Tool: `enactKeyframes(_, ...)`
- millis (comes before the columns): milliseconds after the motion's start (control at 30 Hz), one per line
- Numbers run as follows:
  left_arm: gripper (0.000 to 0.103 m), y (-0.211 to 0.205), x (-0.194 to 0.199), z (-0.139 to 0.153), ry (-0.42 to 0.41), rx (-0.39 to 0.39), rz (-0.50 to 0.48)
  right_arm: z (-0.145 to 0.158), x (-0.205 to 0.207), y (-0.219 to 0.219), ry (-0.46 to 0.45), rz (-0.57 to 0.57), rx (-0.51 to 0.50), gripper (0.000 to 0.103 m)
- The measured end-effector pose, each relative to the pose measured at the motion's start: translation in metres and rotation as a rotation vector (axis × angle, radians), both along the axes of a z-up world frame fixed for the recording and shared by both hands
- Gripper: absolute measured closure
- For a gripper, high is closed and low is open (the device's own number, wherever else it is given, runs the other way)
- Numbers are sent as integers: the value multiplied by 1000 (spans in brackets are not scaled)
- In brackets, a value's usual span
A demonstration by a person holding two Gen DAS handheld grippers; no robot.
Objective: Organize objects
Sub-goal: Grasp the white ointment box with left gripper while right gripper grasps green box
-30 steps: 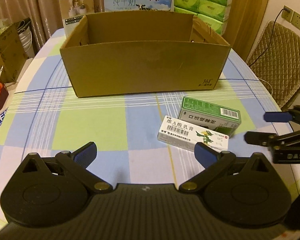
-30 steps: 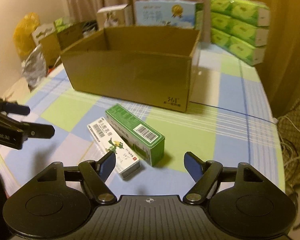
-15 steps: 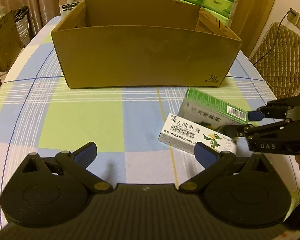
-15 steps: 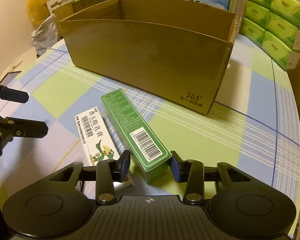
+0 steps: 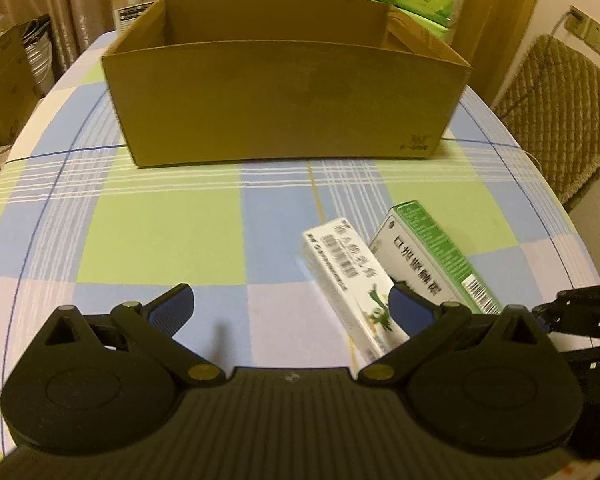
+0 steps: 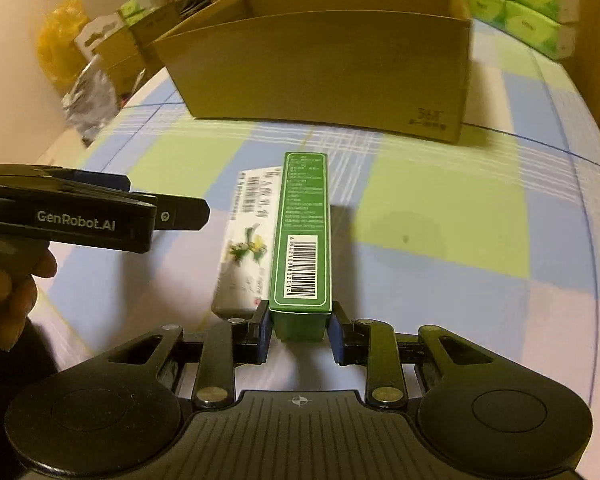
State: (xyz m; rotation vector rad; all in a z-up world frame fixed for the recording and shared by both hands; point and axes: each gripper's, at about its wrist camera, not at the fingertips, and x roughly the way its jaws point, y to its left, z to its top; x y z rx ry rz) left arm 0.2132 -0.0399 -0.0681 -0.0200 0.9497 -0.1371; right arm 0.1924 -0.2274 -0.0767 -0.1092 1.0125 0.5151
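Green box [image 6: 302, 236] lengthwise toward cardboard box [image 6: 332, 68]

The right gripper [image 6: 298, 334] points forward, level, its fingers [image 6: 262, 332] drawn in close and pressed against both sides of the green box [image 6: 304, 236] at its near end. The left gripper [image 5: 290, 306] is held low over the table [image 5: 160, 232], fingers [image 5: 172, 306] spread wide with nothing between them. A bare hand [image 6: 4, 280] grips its handle.
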Motion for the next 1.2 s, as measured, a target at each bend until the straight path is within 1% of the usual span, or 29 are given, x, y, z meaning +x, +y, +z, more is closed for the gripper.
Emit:
enactKeyframes(67,4,-5,0,-3,2,1,-15,0,-3,-4,-40,-32,-51,77)
enactKeyframes(100,7,-7,0,-6,6,-3,-23,-1,-3,-7,-52,-42,-59,77)
enactKeyframes(267,16,-27,10,-20,24,-19,-66,-1,1,-22,-65,-81,-30,76)
enactKeyframes(300,19,-31,14,-24,37,-24,-75,-1,1,-24,-69,-84,-28,75)
enactKeyframes(333,24,-34,16,-27,44,-25,-80,0,1,-24,-69,-86,-22,72)
enactKeyframes(367,27,-38,18,-30,48,-24,-86,1,0,-26,-70,-87,-19,69)
enactKeyframes(433,37,-43,22,-34,56,-10,-98,0,1,-30,-79,-94,-18,51)
enactKeyframes(467,39,-45,23,-36,55,-5,-105,0,1,-30,-82,-97,-13,50)
enactKeyframes(533,56,-43,24,-37,62,2,-119,0,3,-32,-82,-101,6,50)
enactKeyframes(567,59,-42,23,-36,62,14,-121,1,3,-33,-86,-103,20,50)
enactKeyframes(633,69,-36,22,-35,61,41,-129,2,8,-35,-84,-107,41,50)
enactKeyframes(733,70,-26,20,-33,59,88,-135,3,14,-31,-92,-90,38,50)
enactKeyframes(800,70,-22,20,-33,58,105,-135,3,18,-26,-101,-61,26,50)
enactKeyframes(900,70,-18,20,-35,50,108,-147,0,24,-17,-99,-26,-6,50)
enactKeyframes(1000,69,-19,21,-36,40,120,-160,-4,30,-8,-79,-1,-52,50)
enactKeyframes(1200,69,-23,28,-42,39,123,-175,-12,42,-2,-42,4,-74,51)
